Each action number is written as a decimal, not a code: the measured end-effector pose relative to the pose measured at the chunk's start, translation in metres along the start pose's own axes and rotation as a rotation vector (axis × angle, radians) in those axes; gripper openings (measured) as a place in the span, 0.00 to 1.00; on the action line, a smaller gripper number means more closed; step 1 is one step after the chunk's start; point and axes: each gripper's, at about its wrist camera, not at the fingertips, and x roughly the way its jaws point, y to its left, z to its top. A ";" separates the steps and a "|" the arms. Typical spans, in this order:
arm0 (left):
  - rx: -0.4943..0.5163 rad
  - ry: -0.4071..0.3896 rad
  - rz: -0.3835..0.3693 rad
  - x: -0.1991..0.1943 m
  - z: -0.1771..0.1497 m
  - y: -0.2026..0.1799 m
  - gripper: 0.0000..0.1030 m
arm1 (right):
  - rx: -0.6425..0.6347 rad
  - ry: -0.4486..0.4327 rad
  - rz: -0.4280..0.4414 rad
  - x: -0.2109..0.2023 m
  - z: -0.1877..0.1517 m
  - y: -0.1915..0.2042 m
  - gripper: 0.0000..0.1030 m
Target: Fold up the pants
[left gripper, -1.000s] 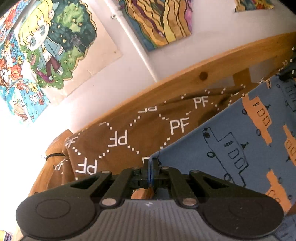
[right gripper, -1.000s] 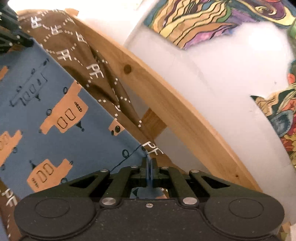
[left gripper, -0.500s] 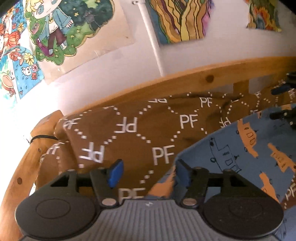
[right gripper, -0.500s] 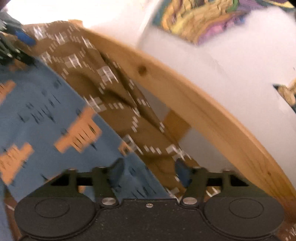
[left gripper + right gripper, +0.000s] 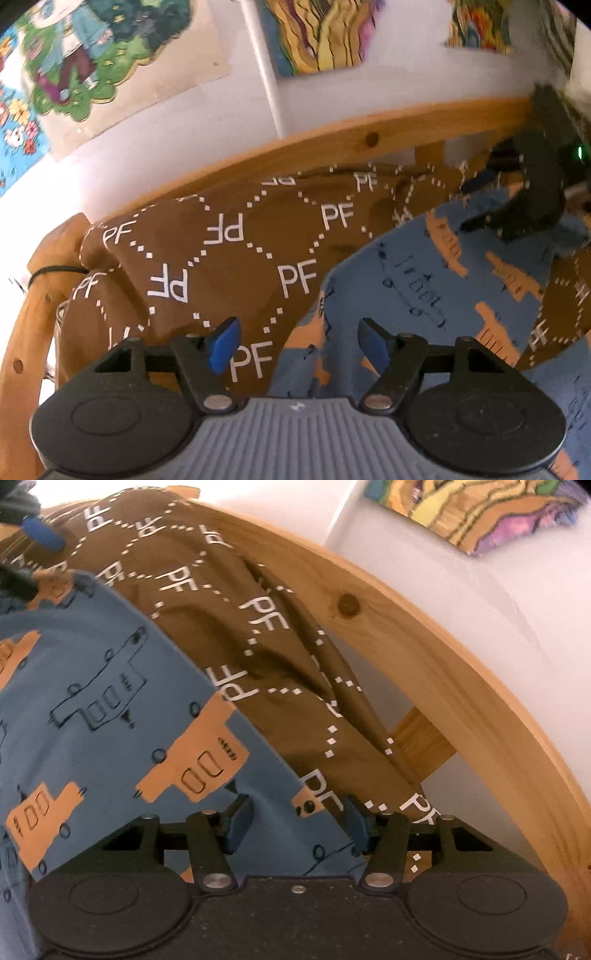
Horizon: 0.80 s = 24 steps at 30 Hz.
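Blue truck-print pants (image 5: pixel 424 291) lie on brown PF blanket (image 5: pixel 229 258) w/ top edge near wooden bed rail (image 5: pixel 332 147); next step prob. a re-grip, so take both corners level, keep blanket out of pinch. L tool (image 5: pixel 297 341) & R tool (image 5: pixel 297 823): jaws apart, closing, nothing clamped; pants cloth between, blanket showing beside.

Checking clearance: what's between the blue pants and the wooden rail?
Brown PF-print blanket fills the stretch between pants and rail, shown in both wrist views.
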 end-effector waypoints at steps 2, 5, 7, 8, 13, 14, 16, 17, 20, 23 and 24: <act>0.026 0.073 0.076 0.011 0.002 -0.008 0.12 | 0.026 0.017 0.008 0.005 0.002 -0.003 0.44; 0.013 0.095 0.091 0.016 0.003 -0.010 0.06 | 0.076 0.026 0.028 0.010 0.003 -0.005 0.23; 0.018 0.082 0.090 0.013 0.001 -0.014 0.03 | 0.072 0.010 0.025 0.005 0.001 -0.002 0.05; 0.030 0.076 0.090 0.011 -0.001 -0.016 0.03 | 0.058 -0.001 0.029 0.001 0.000 0.000 0.00; 0.048 0.008 0.113 -0.005 -0.007 -0.020 0.02 | 0.027 -0.069 -0.017 -0.031 -0.012 0.008 0.00; 0.048 -0.008 0.113 -0.008 -0.009 -0.020 0.02 | 0.021 -0.096 -0.030 -0.044 -0.017 0.012 0.00; 0.063 -0.054 0.105 -0.021 -0.016 -0.021 0.02 | 0.003 -0.143 -0.054 -0.066 -0.028 0.020 0.00; 0.075 -0.079 0.098 -0.029 -0.020 -0.022 0.02 | -0.004 -0.169 -0.060 -0.078 -0.035 0.025 0.00; 0.118 -0.152 0.066 -0.053 -0.034 -0.028 0.02 | 0.000 -0.228 -0.068 -0.116 -0.060 0.039 0.00; 0.191 -0.203 0.049 -0.075 -0.049 -0.041 0.02 | 0.002 -0.270 -0.067 -0.152 -0.088 0.059 0.00; 0.224 -0.215 0.039 -0.084 -0.056 -0.046 0.02 | 0.008 -0.279 -0.060 -0.163 -0.097 0.066 0.00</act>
